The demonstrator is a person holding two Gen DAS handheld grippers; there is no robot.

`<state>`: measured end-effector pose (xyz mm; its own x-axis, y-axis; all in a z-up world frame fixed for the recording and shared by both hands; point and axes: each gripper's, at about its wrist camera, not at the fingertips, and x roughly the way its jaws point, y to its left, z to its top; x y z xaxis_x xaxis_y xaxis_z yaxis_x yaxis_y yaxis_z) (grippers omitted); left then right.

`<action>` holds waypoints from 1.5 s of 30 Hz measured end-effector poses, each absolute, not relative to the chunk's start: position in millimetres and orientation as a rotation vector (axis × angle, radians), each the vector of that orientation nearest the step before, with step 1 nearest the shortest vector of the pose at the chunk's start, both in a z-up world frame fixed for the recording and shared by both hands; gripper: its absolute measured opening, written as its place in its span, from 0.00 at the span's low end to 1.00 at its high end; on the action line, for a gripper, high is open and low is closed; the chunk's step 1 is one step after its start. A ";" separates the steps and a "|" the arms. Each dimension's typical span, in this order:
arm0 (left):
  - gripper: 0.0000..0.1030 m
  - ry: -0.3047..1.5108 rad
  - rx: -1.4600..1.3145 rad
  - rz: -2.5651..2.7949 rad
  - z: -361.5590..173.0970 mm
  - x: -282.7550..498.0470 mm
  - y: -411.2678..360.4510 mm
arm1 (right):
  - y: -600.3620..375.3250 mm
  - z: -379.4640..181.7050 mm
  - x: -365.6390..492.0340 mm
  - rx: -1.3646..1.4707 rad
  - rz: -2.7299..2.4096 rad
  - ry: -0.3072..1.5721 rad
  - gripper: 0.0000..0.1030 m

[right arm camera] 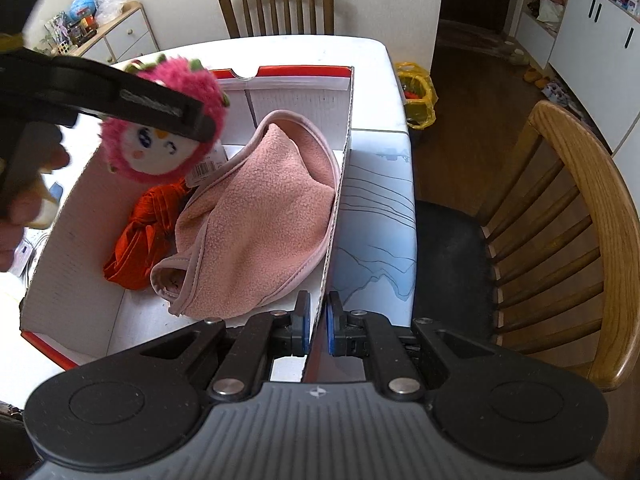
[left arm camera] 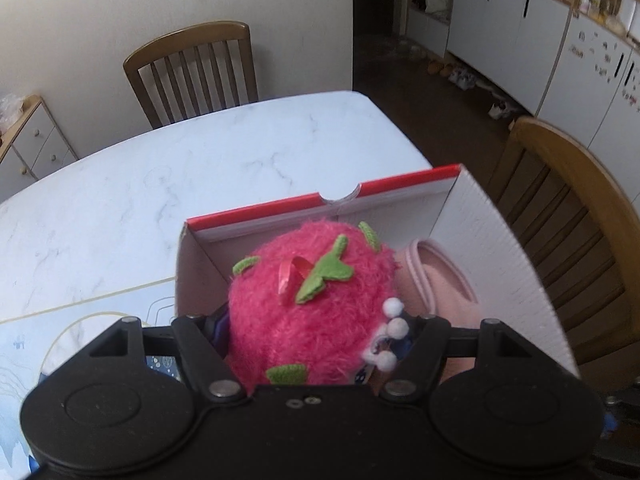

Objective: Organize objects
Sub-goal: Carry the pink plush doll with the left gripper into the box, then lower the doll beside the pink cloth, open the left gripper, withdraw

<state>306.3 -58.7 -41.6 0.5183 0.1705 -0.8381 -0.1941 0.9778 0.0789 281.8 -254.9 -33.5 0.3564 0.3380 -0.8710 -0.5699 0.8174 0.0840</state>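
Note:
A fuzzy pink plush toy [left arm camera: 312, 300] with green leaves and a white face [right arm camera: 160, 148] hangs over the left part of a white cardboard box with a red rim [left arm camera: 320, 200]. My left gripper [left arm camera: 312, 328] is shut on the toy, its jaws standing wide around the toy's body; the gripper [right arm camera: 160, 108] also shows in the right wrist view. Inside the box lie a pink fleece garment [right arm camera: 264, 208] and a knotted red cloth [right arm camera: 144, 232]. My right gripper [right arm camera: 318, 320] is shut on the box's right wall [right arm camera: 340, 184], near its front corner.
The box stands on a white marble table [left arm camera: 160, 168] with a light blue printed mat [right arm camera: 376, 208] under it. Wooden chairs stand at the far side [right arm camera: 276, 4] and the right [right arm camera: 560, 240]. A yellow bag [right arm camera: 418, 96] sits on the floor past the table's corner.

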 end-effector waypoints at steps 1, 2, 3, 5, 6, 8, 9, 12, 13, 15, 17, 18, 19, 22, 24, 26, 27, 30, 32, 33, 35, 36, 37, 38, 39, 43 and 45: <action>0.67 1.009 -0.011 0.219 -44.6 308.4 -59.6 | -255.0 -33.6 281.9 -0.250 0.594 1.054 0.08; 0.67 1.015 -0.002 0.221 -47.5 310.3 -60.1 | -254.9 -33.6 282.0 -0.251 0.595 1.055 0.08; 0.67 1.022 0.004 0.225 -50.1 311.8 -60.0 | -255.0 -33.6 282.1 -0.250 0.595 1.055 0.08; 0.67 1.038 0.012 0.231 -55.0 315.2 -59.9 | -254.7 -33.7 282.2 -0.249 0.595 1.055 0.08; 0.67 1.046 0.018 0.232 -57.8 316.8 -60.0 | -255.0 -33.5 282.1 -0.250 0.594 1.055 0.08; 0.67 1.064 0.026 0.239 -62.1 319.6 -59.6 | -254.9 -33.6 282.2 -0.247 0.594 1.056 0.08; 0.67 1.071 0.033 0.239 -63.3 322.0 -60.6 | -254.7 -33.6 282.3 -0.246 0.594 1.057 0.08; 0.68 1.089 0.051 0.233 -67.6 325.9 -61.8 | -254.3 -33.5 282.2 -0.247 0.593 1.057 0.08; 0.68 1.096 0.054 0.231 -68.8 327.1 -61.8 | -254.3 -33.5 282.3 -0.247 0.593 1.056 0.08; 0.68 1.104 0.057 0.228 -70.8 329.5 -61.7 | -254.4 -33.3 282.3 -0.246 0.591 1.056 0.08; 0.69 1.107 0.053 0.230 -71.7 331.0 -60.8 | -254.4 -33.4 282.2 -0.245 0.590 1.057 0.08; 0.71 1.108 0.047 0.230 -71.7 331.2 -59.8 | -254.5 -33.4 282.1 -0.245 0.590 1.057 0.08; 0.72 1.109 0.045 0.232 -71.7 331.4 -59.3 | -254.4 -33.3 282.2 -0.244 0.589 1.057 0.08; 0.72 1.108 0.046 0.229 -70.7 330.9 -59.3 | -254.7 -33.2 282.0 -0.242 0.587 1.058 0.08; 0.74 1.105 0.049 0.227 -69.1 329.3 -57.8 | -255.0 -33.2 282.1 -0.241 0.587 1.057 0.08; 0.77 1.098 0.049 0.223 -66.7 327.9 -57.2 | -255.1 -33.2 282.0 -0.239 0.587 1.058 0.08; 0.78 1.092 0.048 0.223 -65.7 325.9 -57.4 | -255.3 -33.1 282.0 -0.239 0.587 1.059 0.08; 0.82 1.074 0.042 0.210 -60.0 320.7 -57.1 | -255.6 -33.0 281.9 -0.235 0.585 1.060 0.08; 0.83 1.062 0.043 0.208 -56.0 318.0 -55.8 | -255.6 -32.6 281.7 -0.235 0.584 1.060 0.08; 0.83 1.057 0.040 0.207 -54.1 316.0 -54.9 | -255.9 -32.8 281.8 -0.236 0.585 1.060 0.08; 0.83 1.051 0.028 0.209 -50.4 311.7 -54.1 | -256.0 -32.5 281.9 -0.236 0.586 1.060 0.08; 0.84 1.048 0.020 0.209 -48.4 309.4 -53.0 | -255.8 -32.9 281.9 -0.235 0.585 1.060 0.08; 0.84 1.045 0.012 0.208 -47.0 307.2 -51.6 | -255.7 -32.9 281.8 -0.234 0.585 1.061 0.08; 0.85 1.042 0.006 0.209 -45.6 307.5 -50.6 | -255.6 -32.7 281.7 -0.235 0.585 1.060 0.08; 0.85 1.038 0.000 0.210 -43.3 306.7 -50.9 | -255.7 -32.8 281.8 -0.236 0.585 1.059 0.08; 0.85 1.019 -0.024 0.205 -32.2 301.8 -50.4 | -255.5 -32.2 281.1 -0.240 0.584 1.057 0.08; 0.87 1.002 -0.037 0.196 -25.2 298.1 -49.8 | -255.1 -32.3 280.9 -0.243 0.584 1.057 0.08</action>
